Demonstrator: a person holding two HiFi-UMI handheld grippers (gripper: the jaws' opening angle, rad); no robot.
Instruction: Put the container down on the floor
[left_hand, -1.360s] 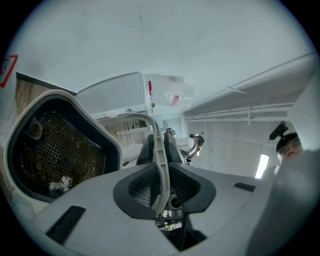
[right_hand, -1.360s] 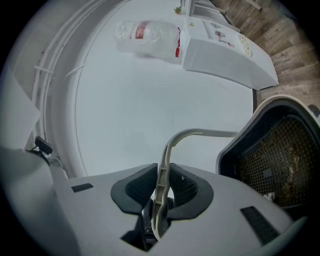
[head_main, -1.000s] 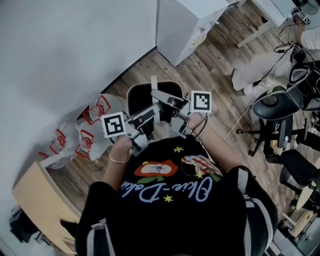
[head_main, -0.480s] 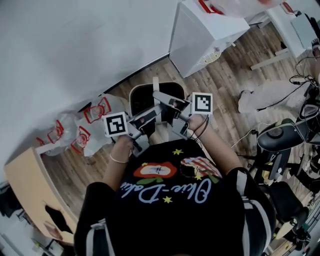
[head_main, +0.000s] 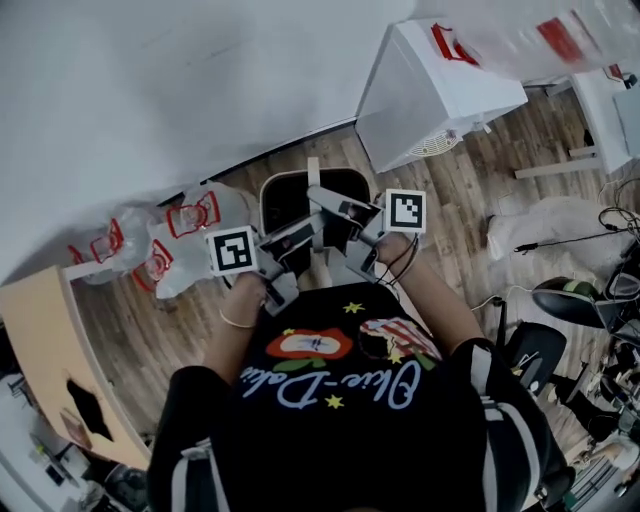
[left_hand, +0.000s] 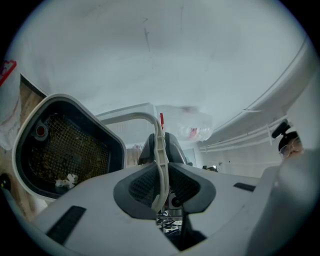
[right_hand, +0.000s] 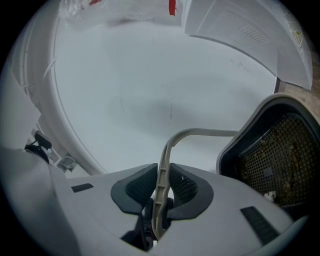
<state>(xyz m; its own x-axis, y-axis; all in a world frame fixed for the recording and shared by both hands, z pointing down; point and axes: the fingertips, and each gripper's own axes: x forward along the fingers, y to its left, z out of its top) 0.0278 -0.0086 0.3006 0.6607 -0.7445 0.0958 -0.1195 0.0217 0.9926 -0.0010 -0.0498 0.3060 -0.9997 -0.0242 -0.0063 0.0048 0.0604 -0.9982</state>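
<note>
Over the wooden floor (head_main: 470, 190) beside a white wall (head_main: 150, 90), a person is holding a dark container (head_main: 290, 205) by its thin pale handle (left_hand: 159, 145). The left gripper (left_hand: 162, 187) and the right gripper (right_hand: 161, 195) are both clamping that handle between their ribbed pads. The container is hanging just below and ahead of the two grippers, its white rim and mesh-lined inside facing up. Plastic bags (head_main: 175, 235) are lying near it on the left. Whether its base is touching the boards is not showing. The shell is looking like stiff, fairly light plastic that should hold its shape. The handle, though, is narrow and smooth, so the container is likely free to swing, and the strip could slip or twist in the pads. The top of the handle, pinched from both sides, seems the sound place to hold while lowering it level.
</note>
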